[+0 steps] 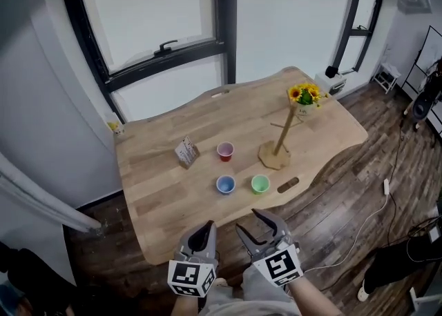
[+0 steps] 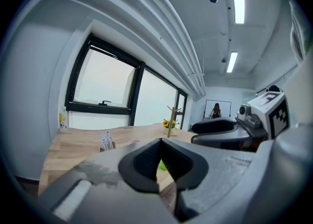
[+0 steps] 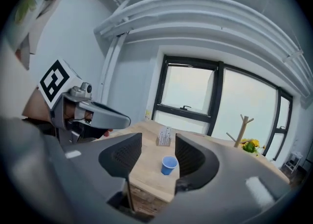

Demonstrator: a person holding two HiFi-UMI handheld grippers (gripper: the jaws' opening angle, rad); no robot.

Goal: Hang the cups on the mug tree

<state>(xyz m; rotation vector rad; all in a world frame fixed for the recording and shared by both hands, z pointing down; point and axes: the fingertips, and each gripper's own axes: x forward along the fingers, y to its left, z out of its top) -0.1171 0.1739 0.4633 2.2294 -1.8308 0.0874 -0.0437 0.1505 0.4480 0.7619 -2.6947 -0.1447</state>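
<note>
Three cups stand upright, mouths up, mid-table: the red cup (image 1: 225, 150) farthest, the blue cup (image 1: 225, 184) and green cup (image 1: 260, 183) nearer. The mug tree (image 1: 280, 139) stands just right of them, pole vertical. Print on the card stand (image 1: 186, 152) at left is too small to read. Short of the table (image 1: 159, 197), the left gripper (image 1: 206, 227) has its jaws pressed together and the right gripper (image 1: 247, 220) has its jaws spread, both empty.

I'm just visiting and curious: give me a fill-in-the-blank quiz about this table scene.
The mug tree holds ___ cups.
On the table stand a red cup, a blue cup and a ___ one.
The right tool has its jaws ___.
Missing words: no; green; open.
</note>
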